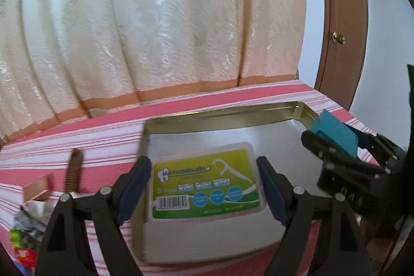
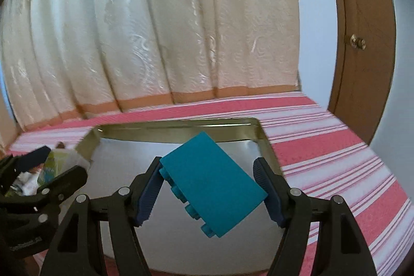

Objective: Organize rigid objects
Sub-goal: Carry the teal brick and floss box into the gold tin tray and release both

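- My left gripper is hanging over the metal tray, jaws spread, the floss pick box lying flat between them, untouched on either side.
- My right gripper is clamping the teal building block, tilted, above the tray's right half.
- A brown comb and 1 small tan block are lying on the striped cloth, left of the tray.

Cream patterned curtain behind pink-striped table cloth; brown door w/ brass knob at right.
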The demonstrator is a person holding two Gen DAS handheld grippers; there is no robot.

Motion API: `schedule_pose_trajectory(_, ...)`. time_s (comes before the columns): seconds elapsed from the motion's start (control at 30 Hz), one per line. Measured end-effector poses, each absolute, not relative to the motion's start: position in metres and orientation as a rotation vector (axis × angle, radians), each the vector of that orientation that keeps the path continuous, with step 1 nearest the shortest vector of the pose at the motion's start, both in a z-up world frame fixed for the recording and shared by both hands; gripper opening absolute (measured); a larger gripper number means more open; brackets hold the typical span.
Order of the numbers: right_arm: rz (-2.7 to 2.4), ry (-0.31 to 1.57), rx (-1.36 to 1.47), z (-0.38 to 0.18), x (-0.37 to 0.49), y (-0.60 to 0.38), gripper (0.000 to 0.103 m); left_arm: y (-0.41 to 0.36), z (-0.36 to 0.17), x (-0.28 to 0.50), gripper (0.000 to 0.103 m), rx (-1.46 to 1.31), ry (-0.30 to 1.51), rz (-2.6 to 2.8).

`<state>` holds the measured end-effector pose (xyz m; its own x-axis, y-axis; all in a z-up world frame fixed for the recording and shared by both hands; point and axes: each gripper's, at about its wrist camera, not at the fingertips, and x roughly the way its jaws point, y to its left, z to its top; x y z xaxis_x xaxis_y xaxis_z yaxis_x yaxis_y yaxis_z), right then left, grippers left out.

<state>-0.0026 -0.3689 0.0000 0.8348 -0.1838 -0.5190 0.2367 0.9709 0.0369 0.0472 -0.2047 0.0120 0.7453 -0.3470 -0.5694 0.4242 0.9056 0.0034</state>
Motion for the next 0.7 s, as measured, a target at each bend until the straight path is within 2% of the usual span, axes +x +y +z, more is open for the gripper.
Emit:
schedule_pose_trajectory(0.57,-0.212,0.630,0.174,-0.017,0.014,-0.383,0.073,-0.219,-0.008,0.052,0.084,0.225,0.569,-0.343)
schedule_pose_trajectory(0.7,-0.213,0.611,0.165,-0.015,0.011,-0.380,0.078,-0.216,-0.006,0.049,0.103,0.219,0.541,-0.311)
